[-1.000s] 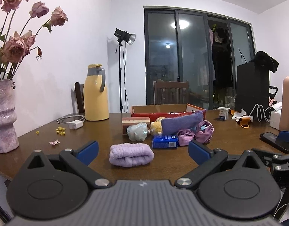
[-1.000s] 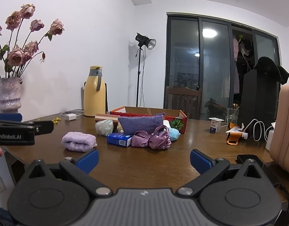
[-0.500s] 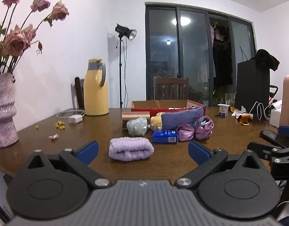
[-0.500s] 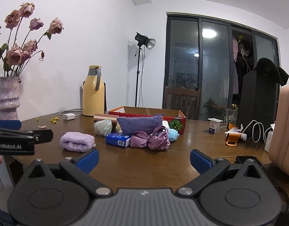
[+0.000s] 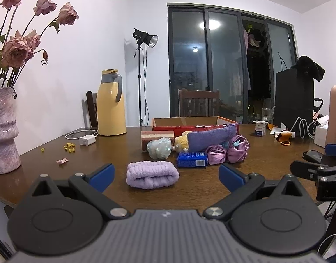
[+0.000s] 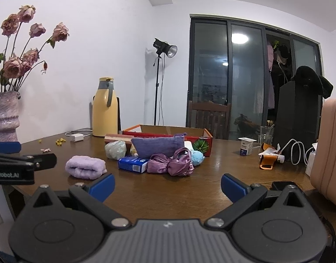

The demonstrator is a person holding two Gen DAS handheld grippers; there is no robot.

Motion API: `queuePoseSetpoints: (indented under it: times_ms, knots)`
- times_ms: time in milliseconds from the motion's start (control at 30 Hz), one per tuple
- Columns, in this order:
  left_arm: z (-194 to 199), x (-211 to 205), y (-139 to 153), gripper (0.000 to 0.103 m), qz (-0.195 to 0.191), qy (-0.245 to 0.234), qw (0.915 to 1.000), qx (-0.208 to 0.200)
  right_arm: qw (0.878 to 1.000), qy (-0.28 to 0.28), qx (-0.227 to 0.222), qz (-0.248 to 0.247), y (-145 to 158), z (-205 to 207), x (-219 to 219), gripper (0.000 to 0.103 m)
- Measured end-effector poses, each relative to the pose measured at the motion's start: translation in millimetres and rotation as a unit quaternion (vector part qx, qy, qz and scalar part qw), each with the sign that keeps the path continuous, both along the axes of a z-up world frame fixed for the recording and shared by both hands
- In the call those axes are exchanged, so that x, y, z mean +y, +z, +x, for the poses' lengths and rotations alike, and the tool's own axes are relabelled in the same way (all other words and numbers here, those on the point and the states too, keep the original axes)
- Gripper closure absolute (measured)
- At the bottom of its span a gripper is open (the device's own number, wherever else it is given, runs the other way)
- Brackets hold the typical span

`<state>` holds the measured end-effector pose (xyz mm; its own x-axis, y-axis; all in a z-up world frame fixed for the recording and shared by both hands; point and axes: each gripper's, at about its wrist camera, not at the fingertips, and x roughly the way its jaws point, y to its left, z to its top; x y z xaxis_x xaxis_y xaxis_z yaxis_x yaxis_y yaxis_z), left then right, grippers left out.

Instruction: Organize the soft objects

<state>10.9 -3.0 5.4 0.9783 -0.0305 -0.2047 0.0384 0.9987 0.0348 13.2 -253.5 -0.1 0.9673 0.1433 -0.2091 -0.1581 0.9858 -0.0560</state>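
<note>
On the wooden table (image 5: 211, 188), both spread, empty grippers; left gripper (image 6: 16, 164) reads "enRobot.AI".

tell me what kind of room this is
Most likely a home dining room used for recording: a wooden table with a chair behind it, a yellow thermos jug, glass sliding doors, plus a studio light on a stand.
</note>
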Motion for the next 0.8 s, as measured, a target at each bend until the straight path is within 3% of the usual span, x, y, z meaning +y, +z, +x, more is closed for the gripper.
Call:
queuePoseSetpoints:
  times_ms: [367, 533, 667, 800]
  knots:
    - [12, 3, 0, 0.0, 0.004, 0.007, 1.0, -0.002, 1.0, -0.01, 0.004, 0.011, -2, 12, -4, 0.0]
    - [36, 9, 2, 0.0, 0.009, 0.023, 0.9997, 0.008, 1.0, -0.004, 0.004, 0.029, -1, 30, -7, 0.0]
    - [69, 24, 2, 0.0, -0.017, 0.022, 0.9988, 0.04, 0.998, 0.026, 0.029, 0.057, -2, 64, -7, 0.0]
    - [104, 36, 3, 0.001, -0.019, 0.022, 0.9973, 0.067, 0.991, 0.079, 0.088, 0.064, -3, 111, 13, 0.0]
